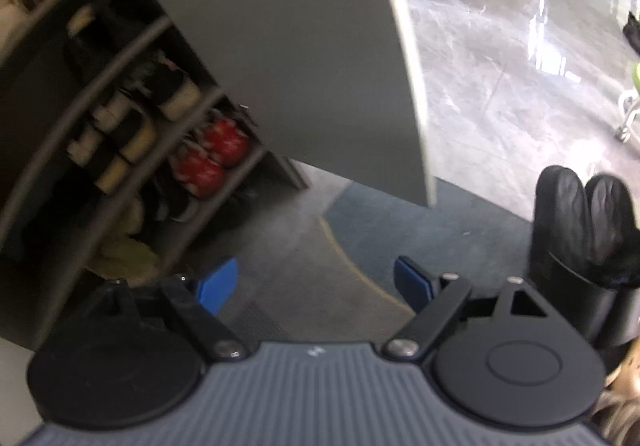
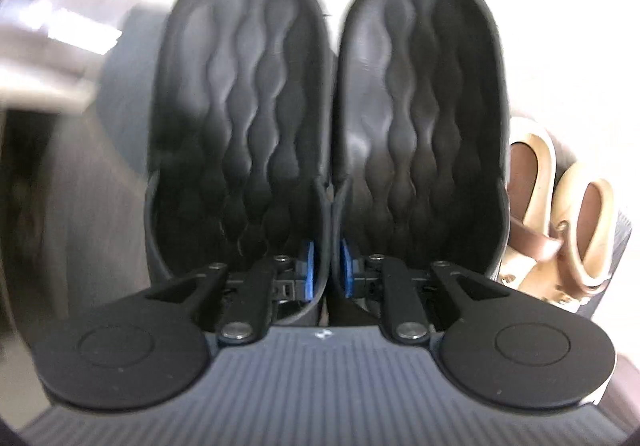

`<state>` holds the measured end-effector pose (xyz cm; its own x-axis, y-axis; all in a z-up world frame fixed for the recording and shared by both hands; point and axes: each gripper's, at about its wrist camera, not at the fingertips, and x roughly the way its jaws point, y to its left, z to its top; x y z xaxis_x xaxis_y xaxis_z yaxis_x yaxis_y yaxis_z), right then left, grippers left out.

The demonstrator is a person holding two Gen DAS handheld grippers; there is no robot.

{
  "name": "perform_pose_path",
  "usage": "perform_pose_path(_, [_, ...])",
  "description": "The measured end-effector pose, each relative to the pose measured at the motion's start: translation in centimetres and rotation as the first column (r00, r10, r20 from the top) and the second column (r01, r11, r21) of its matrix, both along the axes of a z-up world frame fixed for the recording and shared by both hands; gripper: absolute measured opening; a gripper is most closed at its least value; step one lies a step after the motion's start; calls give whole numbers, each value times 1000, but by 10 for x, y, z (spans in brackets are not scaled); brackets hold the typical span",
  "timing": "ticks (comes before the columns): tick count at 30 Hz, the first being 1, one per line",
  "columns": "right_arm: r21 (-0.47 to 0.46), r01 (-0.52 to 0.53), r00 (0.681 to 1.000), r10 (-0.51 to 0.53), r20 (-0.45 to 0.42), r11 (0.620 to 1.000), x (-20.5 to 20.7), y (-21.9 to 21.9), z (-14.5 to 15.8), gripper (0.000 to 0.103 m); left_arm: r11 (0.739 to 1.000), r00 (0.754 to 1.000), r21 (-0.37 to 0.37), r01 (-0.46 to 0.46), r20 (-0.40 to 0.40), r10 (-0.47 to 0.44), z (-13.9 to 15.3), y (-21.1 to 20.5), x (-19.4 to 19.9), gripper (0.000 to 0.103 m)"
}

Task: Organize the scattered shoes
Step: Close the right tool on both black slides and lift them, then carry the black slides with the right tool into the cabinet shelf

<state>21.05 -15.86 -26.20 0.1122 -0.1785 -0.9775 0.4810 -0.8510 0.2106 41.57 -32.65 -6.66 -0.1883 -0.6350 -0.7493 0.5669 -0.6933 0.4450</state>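
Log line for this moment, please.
right gripper: jaws shut on black slippers, pinching both inner walls | left gripper: open, empty | shoe cabinet: open | beige shoes: beside slippers

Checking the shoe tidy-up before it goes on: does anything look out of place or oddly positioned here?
Nothing looks damaged. The right tongs pinch the touching inner walls of two black slippers, held as a pair. A cream pair of shoes lies beside them, outside the shoe rack. The left tongs are open and empty.

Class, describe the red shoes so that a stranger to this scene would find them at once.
Start at the dark shoe cabinet with its grey door swung open. Go to a low shelf, at the end beside the door. The red shoes sit there as a pair, the only bright colour among black and beige footwear.
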Motion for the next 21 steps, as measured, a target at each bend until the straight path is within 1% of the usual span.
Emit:
perform_pose_path(1, [-6, -53, 999, 53, -8, 999, 13, -3, 18, 16, 1000, 1000, -14, -9, 8, 9, 12, -6, 7, 87])
perform_pose_path(3, [-17, -165, 986, 164, -31, 986, 38, -11, 48, 16, 999, 999, -35, -25, 20, 25, 32, -17, 18, 87])
perform_pose_path(4, [-26, -223, 974, 222, -39, 974, 53, -15, 65, 16, 998, 999, -51, -36, 28, 37, 47, -25, 28, 87])
perform_pose_path(5, [-37, -269, 963, 269, -27, 962, 64, -21, 77, 16, 998, 999, -56, -39, 30, 41, 51, -27, 31, 87])
perform_pose_path(6, [-50, -313, 950, 313, -13, 948, 74, -26, 89, 15, 995, 998, -80, -59, 33, 61, 69, -37, 46, 87])
perform_pose_path(7, [-63, -356, 934, 357, 0, 932, 85, -31, 101, 15, 993, 996, -90, -76, 39, 79, 77, -44, 56, 87])
perform_pose_path(8, [-77, -398, 916, 400, 13, 914, 96, -37, 112, 15, 991, 994, -99, -92, 46, 97, 84, -49, 65, 87])
perform_pose_path(9, [-94, -449, 891, 453, 31, 888, 112, -48, 129, 15, 988, 992, -107, -108, 52, 114, 91, -55, 74, 87])
perform_pose_path(10, [-103, -483, 872, 489, 34, 869, 123, -57, 141, 15, 985, 989, -119, -128, 59, 136, 98, -61, 86, 87])
perform_pose_path(11, [-108, -501, 862, 506, 34, 859, 126, -62, 148, 15, 980, 985, -130, -152, 60, 161, 103, -66, 99, 87])
perform_pose_path(12, [-118, -532, 842, 539, 32, 838, 135, -73, 159, 15, 974, 981, -140, -176, 60, 185, 109, -71, 113, 87])
perform_pose_path(14, [-142, -600, 794, 607, 13, 787, 154, -99, 177, 15, 965, 973, -155, -213, 57, 225, 116, -77, 134, 87])
perform_pose_path(15, [-157, -640, 763, 647, -6, 753, 166, -121, 185, 15, 952, 961, -164, -260, 51, 272, 118, -81, 155, 87])
perform_pose_path(16, [-167, -661, 744, 668, -22, 732, 172, -137, 190, 15, 949, 959, -166, -268, 51, 280, 119, -81, 159, 87])
perform_pose_path(17, [-176, -680, 727, 686, -37, 712, 178, -154, 196, 15, 938, 947, -163, -305, 52, 317, 117, -84, 171, 87])
perform_pose_path(18, [-189, -707, 701, 710, -65, 682, 186, -183, 204, 15, 925, 933, -160, -345, 53, 357, 114, -88, 184, 87])
perform_pose_path(21, [-212, -751, 656, 744, -127, 626, 204, -252, 225, 15, 897, 903, -147, -418, 37, 427, 109, -95, 207, 87])
